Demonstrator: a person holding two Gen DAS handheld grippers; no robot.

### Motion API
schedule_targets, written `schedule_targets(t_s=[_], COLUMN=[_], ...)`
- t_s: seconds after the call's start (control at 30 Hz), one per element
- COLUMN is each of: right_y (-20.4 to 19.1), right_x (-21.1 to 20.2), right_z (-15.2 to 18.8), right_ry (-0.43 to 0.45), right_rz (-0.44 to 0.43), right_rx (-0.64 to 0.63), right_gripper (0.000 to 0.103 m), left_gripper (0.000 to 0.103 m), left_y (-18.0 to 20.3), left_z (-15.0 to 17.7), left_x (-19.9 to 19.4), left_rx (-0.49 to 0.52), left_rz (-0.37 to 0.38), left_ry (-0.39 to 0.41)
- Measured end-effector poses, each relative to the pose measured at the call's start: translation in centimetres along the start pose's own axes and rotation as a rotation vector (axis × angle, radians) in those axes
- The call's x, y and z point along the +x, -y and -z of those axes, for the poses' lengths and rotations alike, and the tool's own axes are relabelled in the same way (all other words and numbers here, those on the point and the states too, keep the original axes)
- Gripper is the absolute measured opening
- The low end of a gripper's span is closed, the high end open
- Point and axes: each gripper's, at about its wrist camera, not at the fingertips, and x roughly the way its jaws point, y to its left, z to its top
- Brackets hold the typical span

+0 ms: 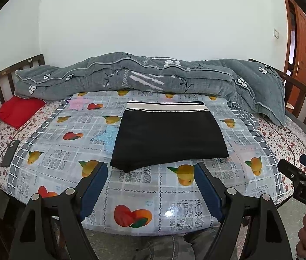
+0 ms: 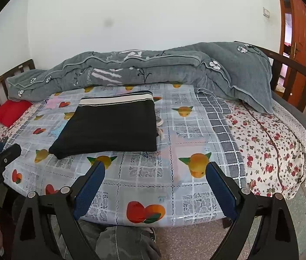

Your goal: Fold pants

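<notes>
Left wrist view: my left hand-held gripper (image 1: pixel 150 169) is spread wide and holds nothing, raised above the near edge of the bed (image 1: pixel 283 138). The pants (image 1: pixel 168 136), black with a white striped waistband at the far end, lie folded into a neat rectangle just beyond its fingertips, centred between them, not touching. They rest on a glossy fruit-print cloth (image 1: pixel 66 151) covering the bed. A grey quilt (image 1: pixel 144 73) is bunched along the far side, a red pillow (image 1: pixel 19 111) sits far left, and a phone (image 1: pixel 10 152) lies near the left edge. My right hand-held gripper (image 1: pixel 298 164) shows at the right edge.

Right wrist view: my right hand-held gripper (image 2: pixel 155 169) is also spread wide and empty. The pants (image 2: pixel 111 125) lie ahead and to the left of it, apart. White wall (image 2: pixel 153 15) behind; wooden door (image 2: pixel 300 26) at the right.
</notes>
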Motion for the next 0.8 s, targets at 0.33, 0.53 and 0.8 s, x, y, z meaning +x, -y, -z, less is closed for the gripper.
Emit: schedule_targets(t_s=[0.33, 0.53, 0.8], right_y=[-0.5, -0.8, -1.0], right_x=[-0.3, -0.3, -0.3], right_z=[0.0, 0.1, 0.0], right_ry=[0.006, 0.005, 0.008], right_rz=[-0.009, -0.015, -0.015], right_rx=[-0.006, -0.007, -0.015], right_gripper=[0.093, 0.093, 0.093], left_gripper=[0.081, 0.081, 0.081], left_y=[-0.1, -0.2, -0.8], left_z=[0.1, 0.3, 0.6], left_x=[0.1, 0.1, 0.3], left_rx=[-0.007, -0.003, -0.013], left_rz=[-0.009, -0.011, -0.014], left_ry=[-0.004, -0.003, -0.006])
